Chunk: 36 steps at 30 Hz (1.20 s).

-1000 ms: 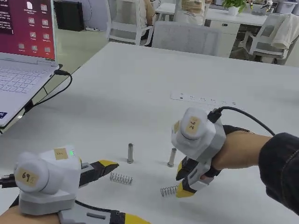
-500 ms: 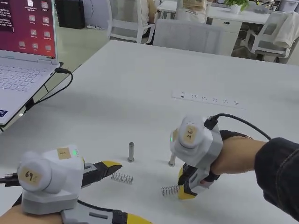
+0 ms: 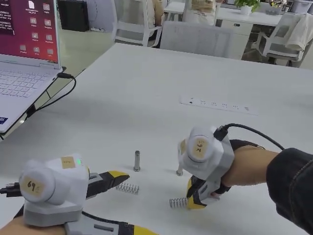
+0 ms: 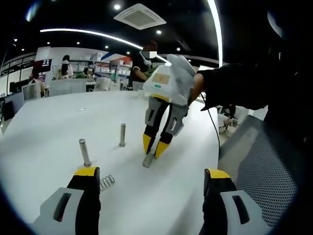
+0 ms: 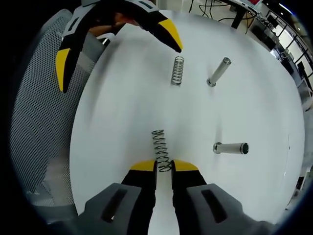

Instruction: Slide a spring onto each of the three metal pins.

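Two metal pins (image 3: pixel 137 160) (image 3: pixel 180 171) stand upright on the white table (image 3: pixel 146 88); the second is partly hidden behind my right gripper (image 3: pixel 195 200). That gripper is shut on one end of a spring (image 5: pixel 160 147), which lies on the table between the jaws of my right gripper (image 5: pixel 165 166). A second spring (image 3: pixel 128 187) lies loose just beside one jaw of my left gripper (image 4: pixel 152 172), which is open and holds nothing. The left gripper view shows both pins (image 4: pixel 85 152) (image 4: pixel 122 134) and the held spring (image 4: pixel 148 159).
An open laptop (image 3: pixel 19 49) sits at the table's left edge, with a black cable (image 3: pixel 58 93) running from it. A white power strip (image 3: pixel 217 105) lies farther back. Office chairs (image 3: pixel 195 36) stand beyond the far edge.
My right gripper has dropped slightly toward the table, and its jaws have drawn together on the spring's end. The left gripper has barely moved.
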Motion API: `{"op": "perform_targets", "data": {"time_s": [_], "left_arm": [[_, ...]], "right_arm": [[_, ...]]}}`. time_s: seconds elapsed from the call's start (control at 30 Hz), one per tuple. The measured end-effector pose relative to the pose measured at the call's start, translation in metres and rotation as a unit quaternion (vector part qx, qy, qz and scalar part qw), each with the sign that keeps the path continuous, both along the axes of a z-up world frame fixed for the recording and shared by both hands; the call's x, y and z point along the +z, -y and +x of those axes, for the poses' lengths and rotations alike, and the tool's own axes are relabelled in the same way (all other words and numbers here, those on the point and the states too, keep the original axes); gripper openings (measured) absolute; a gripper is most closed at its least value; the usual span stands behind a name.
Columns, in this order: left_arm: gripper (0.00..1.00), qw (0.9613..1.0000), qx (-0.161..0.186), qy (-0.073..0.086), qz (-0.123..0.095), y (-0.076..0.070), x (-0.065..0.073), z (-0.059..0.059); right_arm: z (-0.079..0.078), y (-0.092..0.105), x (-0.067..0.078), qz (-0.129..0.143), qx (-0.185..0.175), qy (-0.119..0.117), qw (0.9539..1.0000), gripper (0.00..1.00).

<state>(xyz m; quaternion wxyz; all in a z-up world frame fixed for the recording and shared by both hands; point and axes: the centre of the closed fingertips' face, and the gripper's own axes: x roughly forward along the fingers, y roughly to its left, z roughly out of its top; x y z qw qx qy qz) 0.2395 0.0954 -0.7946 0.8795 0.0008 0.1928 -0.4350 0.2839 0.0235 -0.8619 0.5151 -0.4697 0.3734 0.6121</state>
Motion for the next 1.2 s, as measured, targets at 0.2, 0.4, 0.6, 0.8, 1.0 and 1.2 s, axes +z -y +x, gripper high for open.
{"op": "perform_targets", "data": {"time_s": [0.2,0.4,0.6,0.8,1.0,1.2], "left_arm": [[0.83,1.0,-0.002,0.001,0.001,0.0,0.0,0.0],[0.79,1.0,-0.007,0.004,0.001,0.002,0.001,-0.001],[0.73,0.9999,-0.013,0.008,0.001,0.002,0.002,-0.001],[0.64,0.9995,-0.027,0.015,-0.002,0.007,0.006,-0.002],[0.52,0.9989,-0.04,0.023,-0.009,0.011,0.011,-0.003],[0.41,0.9983,-0.049,0.03,-0.01,0.014,0.013,-0.004]], "right_arm": [[-0.002,-0.001,0.0,0.003,-0.004,-0.007,1.0,0.09],[-0.009,-0.003,0.008,0.011,0.002,-0.007,0.9999,0.08],[-0.018,-0.008,0.023,0.025,0.01,-0.016,0.9995,0.08],[-0.03,-0.014,0.038,0.038,0.025,-0.021,0.9987,0.08],[-0.038,-0.021,0.048,0.049,0.034,-0.023,0.9979,0.08],[-0.043,-0.026,0.057,0.058,0.043,-0.021,0.9972,0.08]]}}
